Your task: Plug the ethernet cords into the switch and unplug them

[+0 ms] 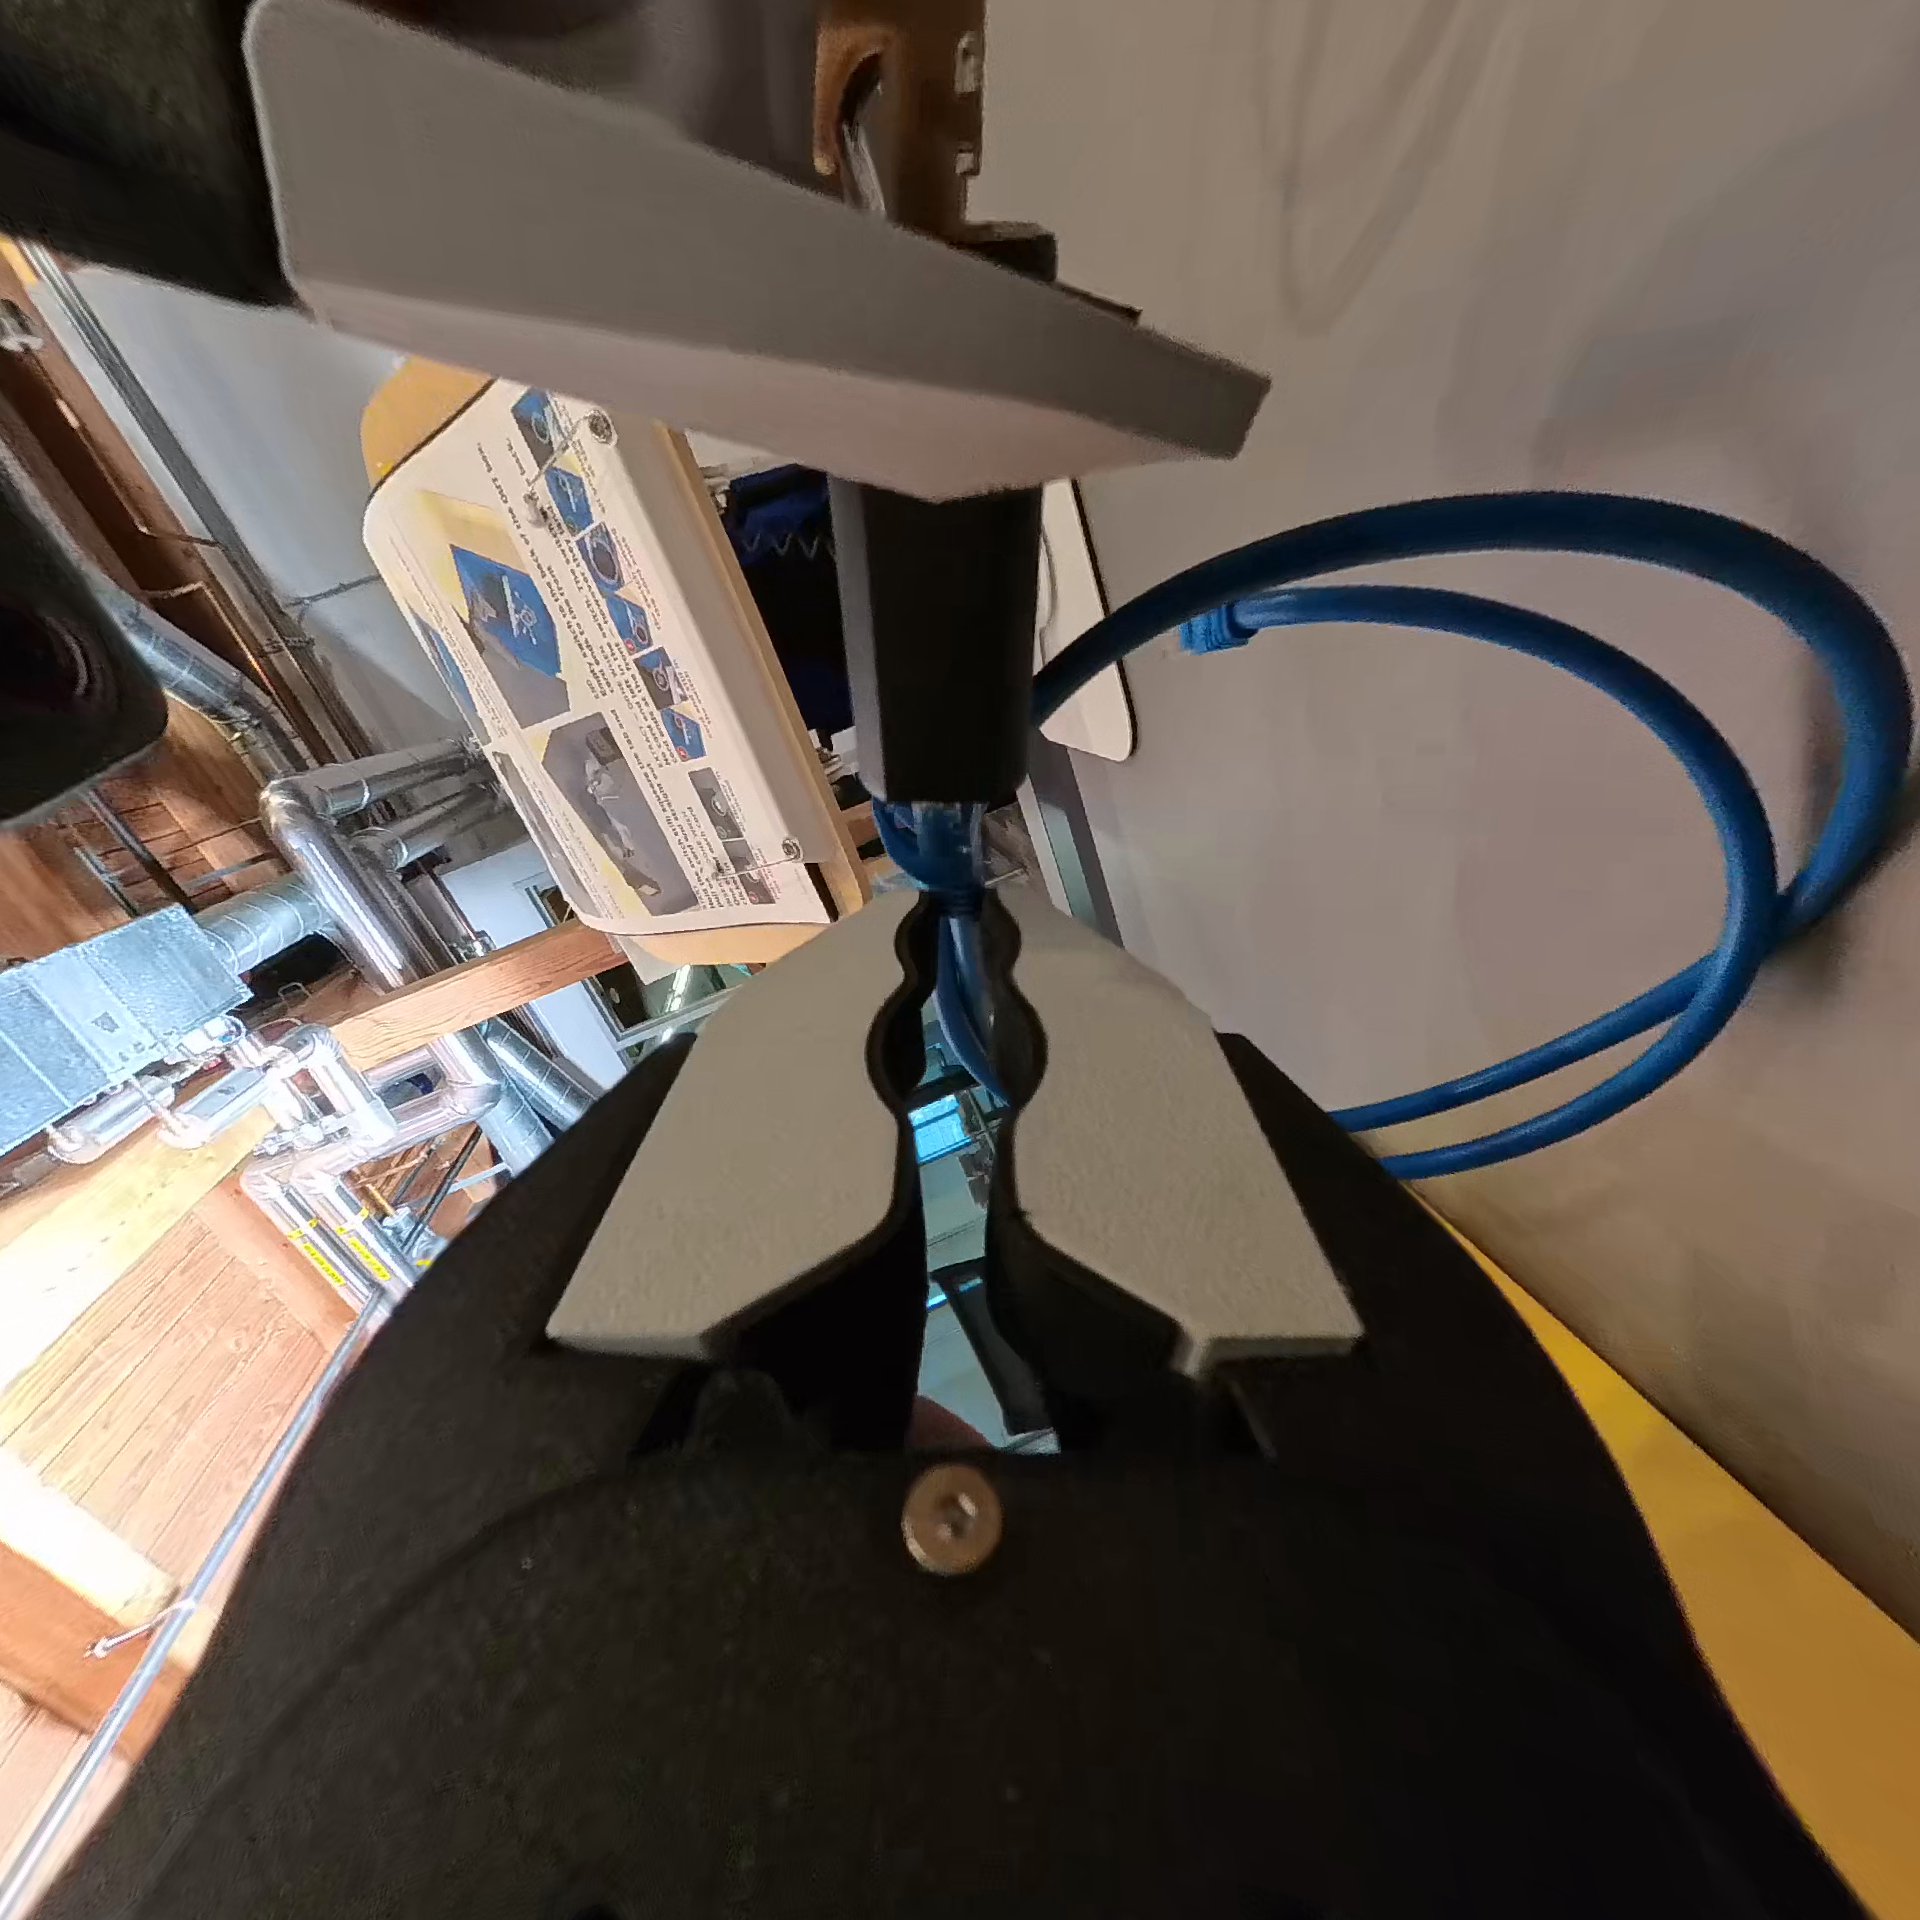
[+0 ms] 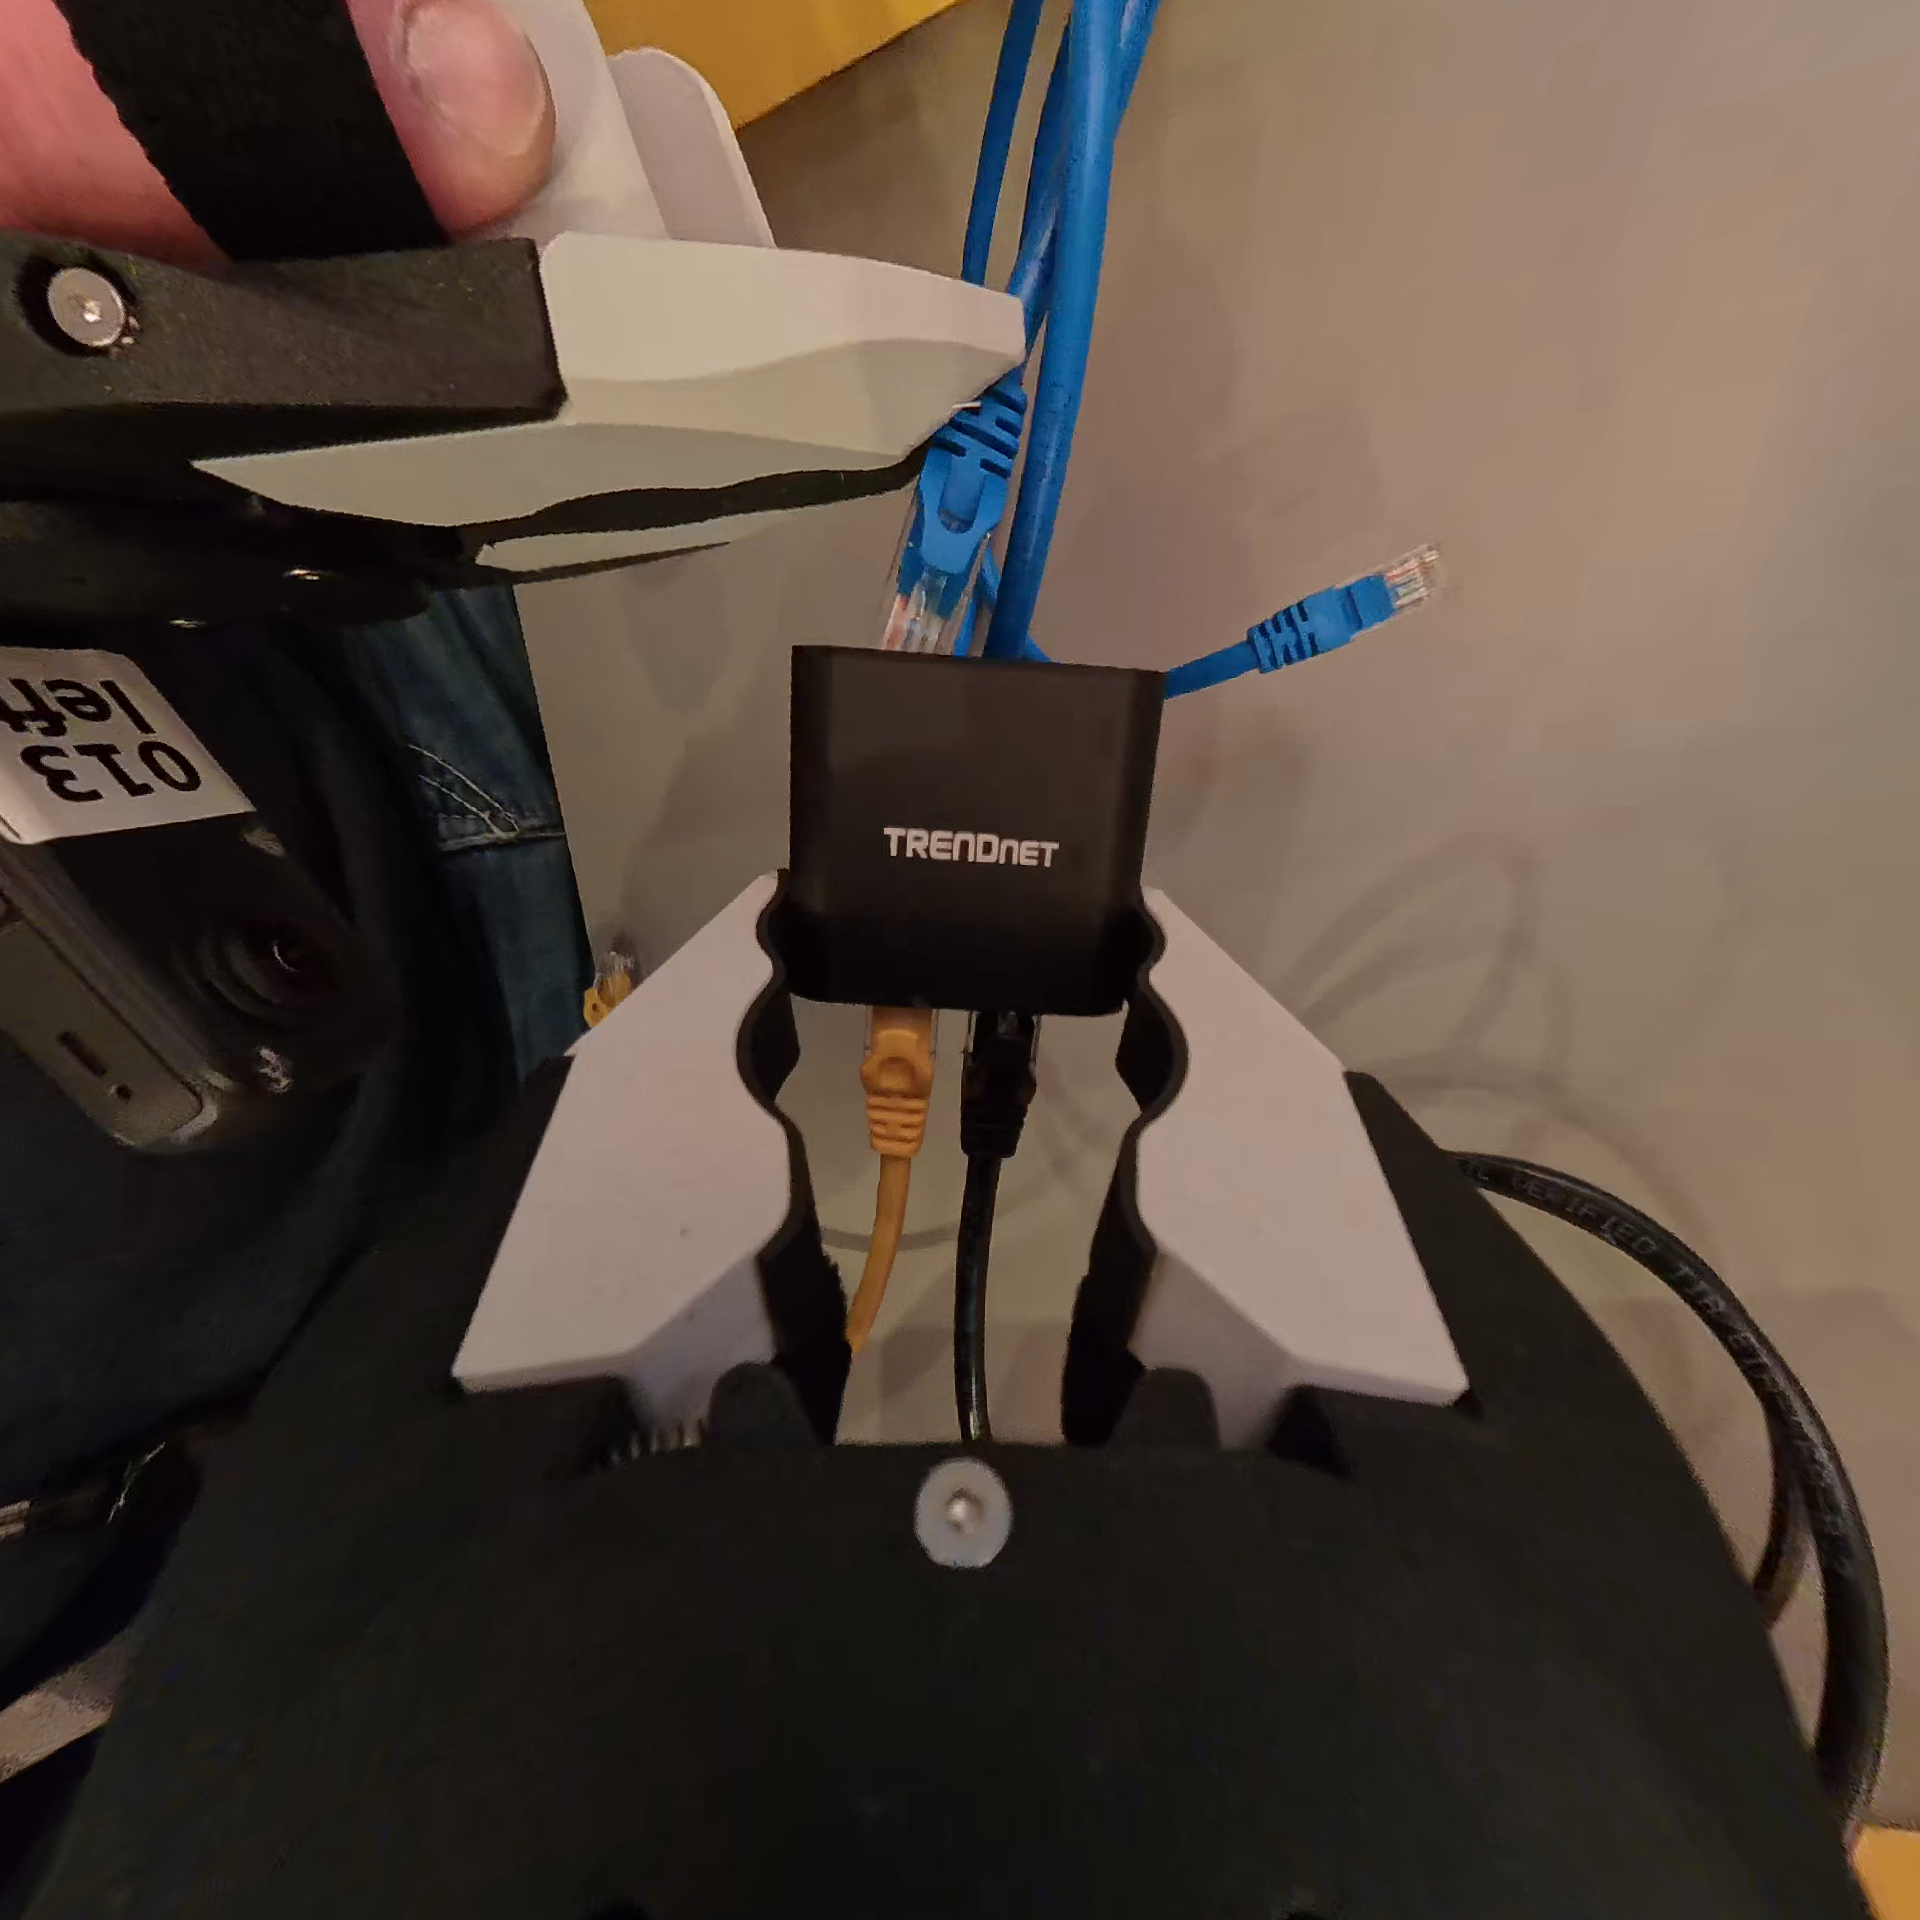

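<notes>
The black switch [image 2: 971, 790] is clamped between the fingers of my right gripper [image 2: 961, 935] above the grey table. A yellow cord [image 2: 896, 1101] and a black cord [image 2: 992, 1091] are plugged into its near side. My left gripper [image 1: 956, 920] is shut on a blue ethernet cord [image 1: 961, 997] just behind its plug [image 1: 930, 831]. The plug's tip meets the switch [image 1: 945, 644]; whether it is seated is hidden. In the right wrist view the left gripper [image 2: 966, 416] comes in from the left, holding the blue plug [image 2: 951, 509] at the switch's far side.
A second blue plug [image 2: 1340, 613] lies loose on the table right of the switch, also in the left wrist view [image 1: 1210, 634]. Blue cord loops [image 1: 1714, 831] lie on the grey table [image 2: 1558, 416]. The black cord curls at lower right [image 2: 1797, 1455]. A person's hand [image 2: 312, 104] holds the left gripper.
</notes>
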Tool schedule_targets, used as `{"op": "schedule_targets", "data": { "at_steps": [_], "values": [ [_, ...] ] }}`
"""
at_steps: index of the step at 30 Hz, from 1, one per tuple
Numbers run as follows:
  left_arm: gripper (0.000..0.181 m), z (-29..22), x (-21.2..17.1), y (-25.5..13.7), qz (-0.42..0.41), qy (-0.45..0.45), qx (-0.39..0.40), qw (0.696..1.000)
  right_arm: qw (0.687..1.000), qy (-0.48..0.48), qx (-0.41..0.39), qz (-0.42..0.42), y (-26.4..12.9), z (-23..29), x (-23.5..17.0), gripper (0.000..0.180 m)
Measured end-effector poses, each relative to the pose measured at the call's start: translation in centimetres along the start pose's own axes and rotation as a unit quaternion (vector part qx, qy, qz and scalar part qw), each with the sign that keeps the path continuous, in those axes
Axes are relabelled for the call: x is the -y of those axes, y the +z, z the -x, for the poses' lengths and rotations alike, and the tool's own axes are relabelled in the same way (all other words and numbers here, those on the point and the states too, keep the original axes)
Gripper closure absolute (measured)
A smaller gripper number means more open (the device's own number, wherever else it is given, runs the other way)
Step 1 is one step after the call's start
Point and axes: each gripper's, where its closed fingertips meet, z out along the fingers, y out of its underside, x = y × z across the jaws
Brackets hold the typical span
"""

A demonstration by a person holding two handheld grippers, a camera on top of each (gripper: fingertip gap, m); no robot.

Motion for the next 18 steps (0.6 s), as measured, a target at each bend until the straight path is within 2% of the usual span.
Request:
{"op": "schedule_targets", "data": {
  "at_steps": [18],
  "values": [
    [0.173,0.37,-0.03,0.59,-0.010,-0.038,0.015,0.999,0.999,0.026,0.008,-0.029,-0.32,-0.03,0.37,0.119]
  ]
}}
